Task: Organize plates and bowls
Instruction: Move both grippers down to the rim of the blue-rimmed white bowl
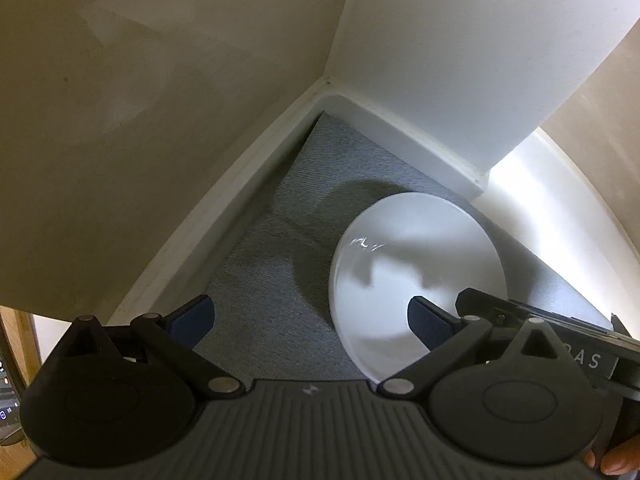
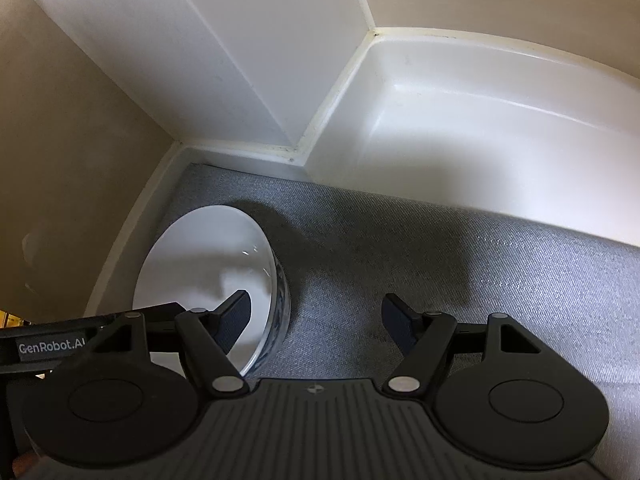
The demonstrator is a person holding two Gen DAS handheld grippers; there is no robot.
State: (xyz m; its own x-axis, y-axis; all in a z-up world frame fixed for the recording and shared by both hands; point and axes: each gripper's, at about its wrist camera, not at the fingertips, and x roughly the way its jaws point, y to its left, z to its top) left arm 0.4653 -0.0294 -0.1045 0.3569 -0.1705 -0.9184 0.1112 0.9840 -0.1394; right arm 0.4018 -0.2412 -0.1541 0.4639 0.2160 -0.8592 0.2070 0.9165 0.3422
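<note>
A white round dish [image 1: 416, 264] lies on a grey mat [image 1: 260, 264] in a cabinet corner. In the right wrist view the dish [image 2: 200, 260] shows a thick glossy side wall at its right edge. My left gripper [image 1: 312, 318] is open just above the mat, its right fingertip [image 1: 428, 320] over the dish and its left one over bare mat. My right gripper [image 2: 318, 320] is open too. Its left fingertip [image 2: 236, 316] hangs over the dish, and the dish's right rim lies between the fingers, untouched. Each view shows the other gripper's black body at its edge.
White cabinet walls [image 1: 440, 60] close in behind and beside the dish, with a beige wall [image 1: 120, 120] on the left. The grey mat [image 2: 440, 272] stretches right of the dish. Behind it is a glossy white ledge [image 2: 480, 140]. A person's fingertip [image 1: 612, 460] shows bottom right.
</note>
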